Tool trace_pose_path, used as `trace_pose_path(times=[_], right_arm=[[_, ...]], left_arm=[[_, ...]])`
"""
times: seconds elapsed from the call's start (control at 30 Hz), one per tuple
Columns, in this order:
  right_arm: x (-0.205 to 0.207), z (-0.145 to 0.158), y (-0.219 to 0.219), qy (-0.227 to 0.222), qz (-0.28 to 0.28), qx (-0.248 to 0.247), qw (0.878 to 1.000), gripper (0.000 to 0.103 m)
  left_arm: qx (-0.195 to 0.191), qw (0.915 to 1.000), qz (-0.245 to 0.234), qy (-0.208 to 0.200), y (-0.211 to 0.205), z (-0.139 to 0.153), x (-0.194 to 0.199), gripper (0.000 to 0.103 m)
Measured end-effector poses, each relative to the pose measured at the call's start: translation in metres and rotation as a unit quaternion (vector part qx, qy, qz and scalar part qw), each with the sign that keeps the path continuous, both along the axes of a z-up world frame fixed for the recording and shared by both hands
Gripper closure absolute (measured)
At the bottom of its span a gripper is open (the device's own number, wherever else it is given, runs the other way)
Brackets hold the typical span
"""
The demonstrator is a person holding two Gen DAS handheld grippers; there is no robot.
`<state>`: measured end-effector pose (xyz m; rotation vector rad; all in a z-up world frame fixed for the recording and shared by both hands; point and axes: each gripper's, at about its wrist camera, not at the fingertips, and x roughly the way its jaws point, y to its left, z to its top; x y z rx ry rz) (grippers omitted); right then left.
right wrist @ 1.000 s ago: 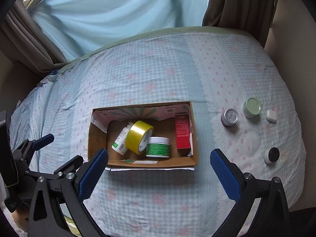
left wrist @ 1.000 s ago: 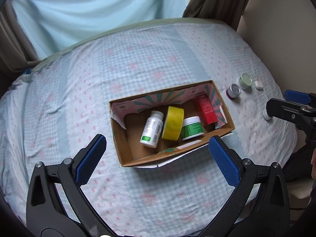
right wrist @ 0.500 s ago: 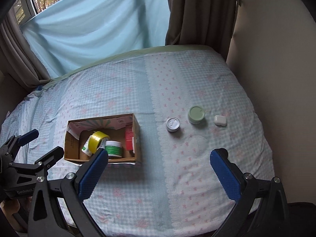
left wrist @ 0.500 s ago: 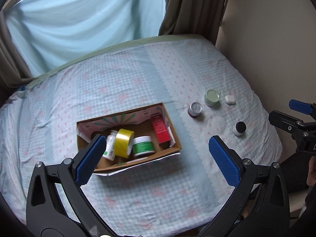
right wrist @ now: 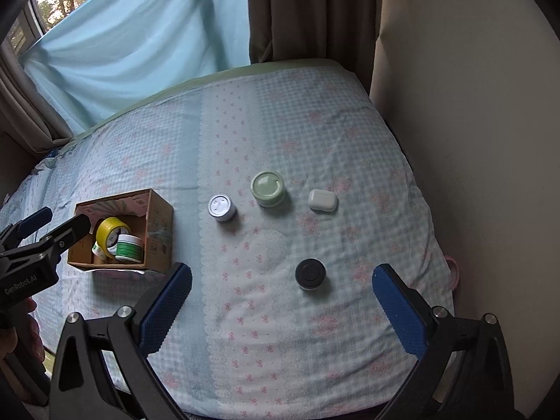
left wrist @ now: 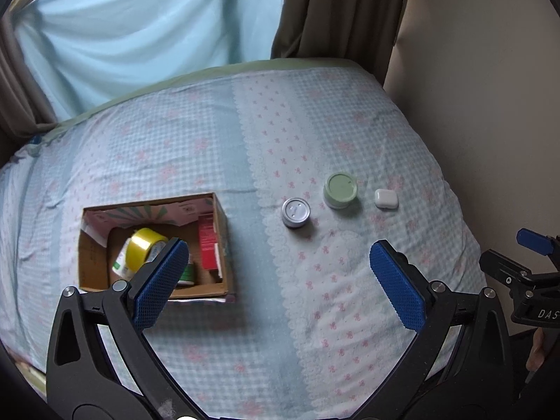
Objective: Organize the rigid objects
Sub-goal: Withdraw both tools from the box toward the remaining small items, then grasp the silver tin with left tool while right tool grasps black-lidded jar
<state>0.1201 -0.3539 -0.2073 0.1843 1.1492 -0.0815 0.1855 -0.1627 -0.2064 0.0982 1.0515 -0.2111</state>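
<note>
Left wrist view first. The left claw [left wrist: 278, 281] is spread wide and holds nothing. It hangs above the bed [left wrist: 210, 133], which has a blue checked sheet with pink bows. Under its left finger sits a cardboard box [left wrist: 224, 245]. Inside the box are a yellow tape roll [left wrist: 141, 250], a red carton [left wrist: 207, 245] and a white bottle, partly hidden. The red carton lies flat, with its long side running from the near wall of the box to the far wall. On the sheet, right of the box, three things wait in a row: a silver-lid tin [left wrist: 296, 212], a green-lid jar [left wrist: 340, 190] and a white earbud case [left wrist: 386, 198]. All three stand apart from each other. The right claw [left wrist: 525, 255] peeks in at the right edge.

Right wrist view next. The right claw [right wrist: 281, 301] is spread wide too, with nothing between its fingers. A black-lid jar [right wrist: 310, 274] stands just ahead of it, upright, lid facing up. It is round, so it has no long side to line up with. The tin [right wrist: 222, 207], the green jar [right wrist: 268, 188] and the earbud case [right wrist: 323, 200] sit farther off. The earbud case lies flat with its long side going left to right. The box [right wrist: 157, 224] also holds a green-label jar [right wrist: 129, 246]. The left claw [right wrist: 52, 227] hovers near the box.

I think the step now is picking the next loose thing. The black-lid jar looks closest, so the right claw should go down over it, squeeze its round sides, and carry it to the box.
</note>
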Motion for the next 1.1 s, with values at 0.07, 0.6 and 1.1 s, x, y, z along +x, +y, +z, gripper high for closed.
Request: trace_pose_path(times=[0.07,0.6,1.1], right_arm=[[0.002,-0.017,-0.012,0.008,-0.012,0.008,1.000,0.000],[-0.002,-0.177,-0.025,-0.010,-0.075,0.017,0.997,0.002],[0.006,-0.269,-0.008,-0.066,-0.095,-0.058,0.992,0.012]], left_arm=[[-0.003,1.0000,-0.001,0.009,-0.011,-0.021,0.009,0.000],[0.035,0.9988,-0.025,0.022,-0.056,-0.216,0.077,0.000],[0.036,0.9985,-0.008,-0.041,-0.060,-0.296,0.114,0.000]])
